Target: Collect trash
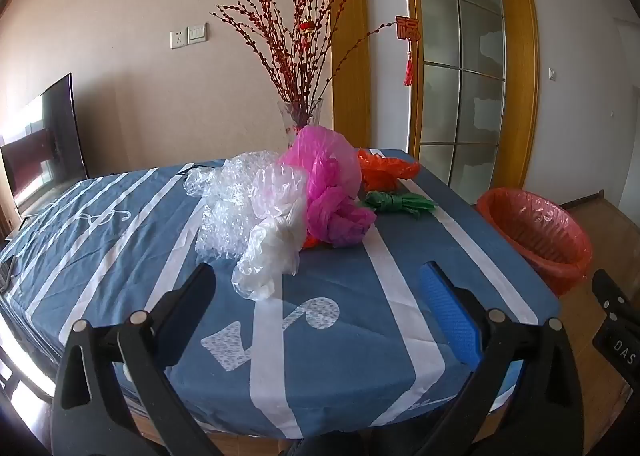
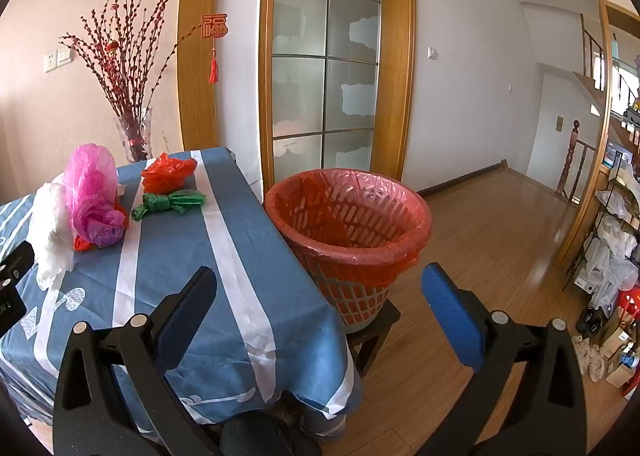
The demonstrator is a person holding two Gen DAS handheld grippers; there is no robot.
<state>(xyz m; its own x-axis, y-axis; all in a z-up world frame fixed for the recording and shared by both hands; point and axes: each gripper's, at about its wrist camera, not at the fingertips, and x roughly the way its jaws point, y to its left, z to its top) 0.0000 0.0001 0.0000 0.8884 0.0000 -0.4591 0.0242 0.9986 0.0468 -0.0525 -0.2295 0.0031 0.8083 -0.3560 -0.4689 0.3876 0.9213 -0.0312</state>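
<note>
Crumpled plastic lies on the blue striped tablecloth (image 1: 120, 224): clear bubble wrap (image 1: 228, 200), a white bag (image 1: 272, 252), a pink bag (image 1: 328, 184), an orange bag (image 1: 384, 170) and a knotted green bag (image 1: 396, 202). My left gripper (image 1: 316, 280) stands open over the near part of the table, short of the white bag, with nothing between its fingers. My right gripper (image 2: 320, 284) is open too and holds nothing, over the table's right edge. Just past that edge is a basket bin with a red liner (image 2: 348, 224), standing on a small stool (image 2: 376, 328).
A glass vase of red twigs (image 1: 300, 116) stands at the table's far edge, before a wooden glazed door (image 2: 328, 56). A television (image 1: 44, 136) is at the left. Wooden floor (image 2: 500, 236) spreads right of the bin, with cluttered shelves (image 2: 612, 240) at the far right.
</note>
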